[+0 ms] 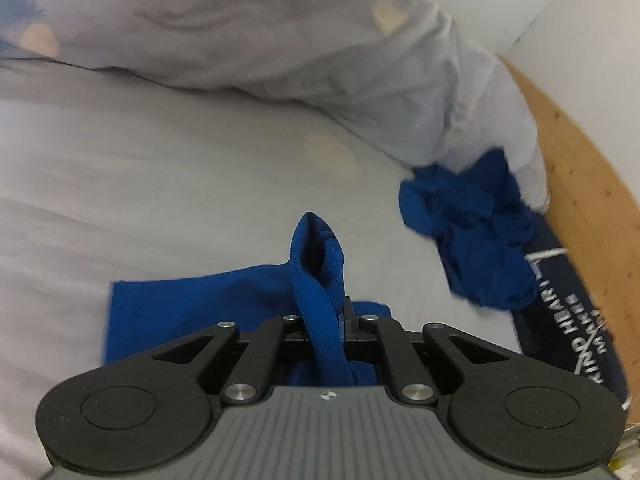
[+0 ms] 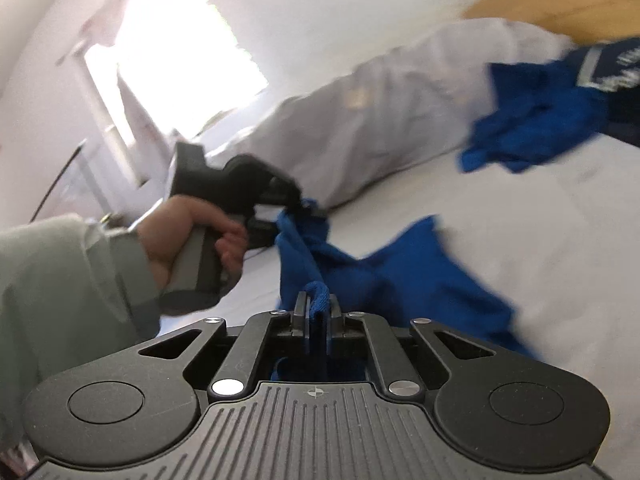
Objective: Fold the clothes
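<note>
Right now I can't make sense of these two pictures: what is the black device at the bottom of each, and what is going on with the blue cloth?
Each picture comes from a camera on a handheld two-finger gripper, looking along its fingers; there is no robot arm. The left gripper and right gripper are both shut on the blue garment, which hangs between them over a white bed sheet. The right view also shows the person's hand gripping the left tool. Farther off lie a white pillow, a crumpled blue cloth and a dark printed garment.
</note>
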Demonstrator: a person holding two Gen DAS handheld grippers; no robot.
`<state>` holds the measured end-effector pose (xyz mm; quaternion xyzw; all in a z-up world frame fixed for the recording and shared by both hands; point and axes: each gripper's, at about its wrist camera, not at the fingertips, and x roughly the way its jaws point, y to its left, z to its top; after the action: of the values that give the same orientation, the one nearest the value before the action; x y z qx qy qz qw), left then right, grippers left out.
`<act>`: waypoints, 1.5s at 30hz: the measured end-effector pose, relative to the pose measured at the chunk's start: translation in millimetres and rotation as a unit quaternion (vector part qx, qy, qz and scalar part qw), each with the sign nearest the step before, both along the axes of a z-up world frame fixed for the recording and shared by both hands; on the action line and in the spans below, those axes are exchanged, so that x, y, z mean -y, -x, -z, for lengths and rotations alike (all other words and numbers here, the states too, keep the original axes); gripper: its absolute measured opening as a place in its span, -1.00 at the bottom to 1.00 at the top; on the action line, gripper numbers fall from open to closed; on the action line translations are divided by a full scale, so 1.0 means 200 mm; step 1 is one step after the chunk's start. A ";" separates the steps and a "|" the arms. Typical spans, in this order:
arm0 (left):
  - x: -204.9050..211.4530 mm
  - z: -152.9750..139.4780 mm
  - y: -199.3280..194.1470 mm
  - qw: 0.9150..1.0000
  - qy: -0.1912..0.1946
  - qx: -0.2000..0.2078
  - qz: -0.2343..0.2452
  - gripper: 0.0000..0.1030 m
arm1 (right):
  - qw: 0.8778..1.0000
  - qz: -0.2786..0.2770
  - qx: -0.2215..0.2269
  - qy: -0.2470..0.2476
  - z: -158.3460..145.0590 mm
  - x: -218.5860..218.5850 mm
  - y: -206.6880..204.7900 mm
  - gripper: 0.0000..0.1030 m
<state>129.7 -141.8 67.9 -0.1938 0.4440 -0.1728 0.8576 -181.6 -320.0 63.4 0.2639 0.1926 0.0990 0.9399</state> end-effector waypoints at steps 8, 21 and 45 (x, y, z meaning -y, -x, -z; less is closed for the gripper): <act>0.34 0.19 -0.07 0.999 -0.047 -0.013 0.020 -0.82 | 0.995 0.075 -0.050 -0.046 0.19 0.34 -0.02 -0.84; 0.48 0.26 -0.11 0.997 -0.023 0.014 0.070 0.84 | 0.968 0.154 -0.198 0.012 0.38 0.43 -0.14 -0.38; -0.43 0.44 -0.05 0.997 0.038 0.021 0.057 0.99 | 0.995 0.020 -0.042 0.090 0.01 0.21 -0.56 -0.05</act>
<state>139.3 -56.5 -19.5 -0.1974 0.4289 -0.2422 0.8476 -69.7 -362.4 61.8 0.1863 0.2344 0.0515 0.9527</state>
